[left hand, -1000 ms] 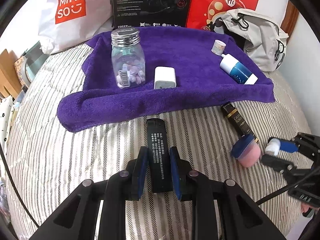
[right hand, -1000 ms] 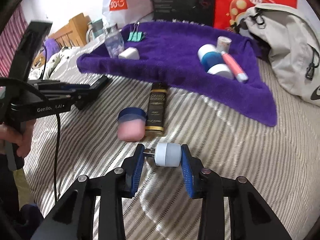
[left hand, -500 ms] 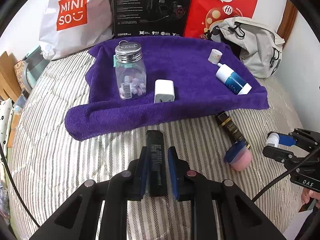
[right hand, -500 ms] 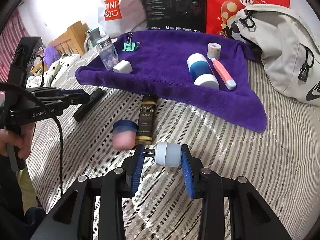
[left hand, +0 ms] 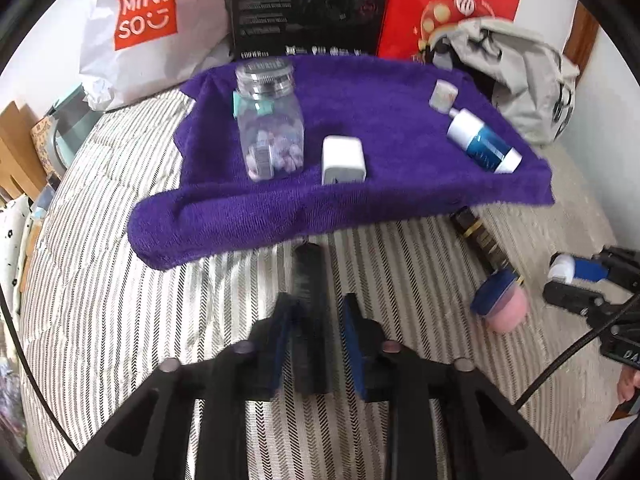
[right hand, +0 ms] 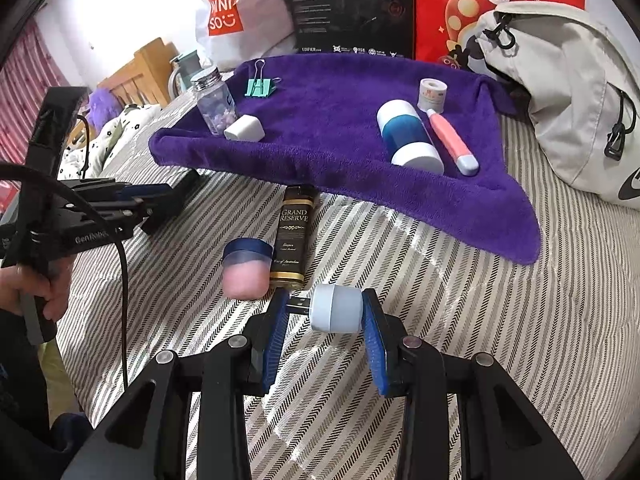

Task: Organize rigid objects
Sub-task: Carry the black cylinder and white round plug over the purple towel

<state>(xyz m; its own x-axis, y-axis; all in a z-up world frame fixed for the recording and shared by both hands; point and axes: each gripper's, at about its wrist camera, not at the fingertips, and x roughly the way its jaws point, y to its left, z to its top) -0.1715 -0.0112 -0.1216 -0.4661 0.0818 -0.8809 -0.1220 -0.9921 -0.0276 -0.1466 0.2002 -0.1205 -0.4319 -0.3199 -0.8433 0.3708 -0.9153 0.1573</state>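
Note:
My left gripper (left hand: 318,320) stands open low over the striped bedcover. A black bar-shaped device (left hand: 310,272) lies between its fingers, its tip at the edge of the purple towel (left hand: 380,120). My right gripper (right hand: 324,312) is shut on a pale blue USB plug (right hand: 336,308), held just above the bed. On the towel are a glass jar (left hand: 272,132), a white charger (left hand: 343,158), a blue-and-white bottle (right hand: 408,136), a tape roll (right hand: 432,94), a pink pen (right hand: 450,140) and a green binder clip (right hand: 260,86).
A black-and-gold tube (right hand: 292,236) and a pink jar with a blue lid (right hand: 246,268) lie on the bedcover in front of the towel. A white shopping bag (left hand: 148,20), black box (left hand: 308,4), red bag (left hand: 452,4) and grey backpack (right hand: 572,92) line the back and right.
The left gripper's fingers have spread apart from the black device, which now lies nearer the towel edge. The right gripper still holds the USB plug and has shifted slightly toward the towel.

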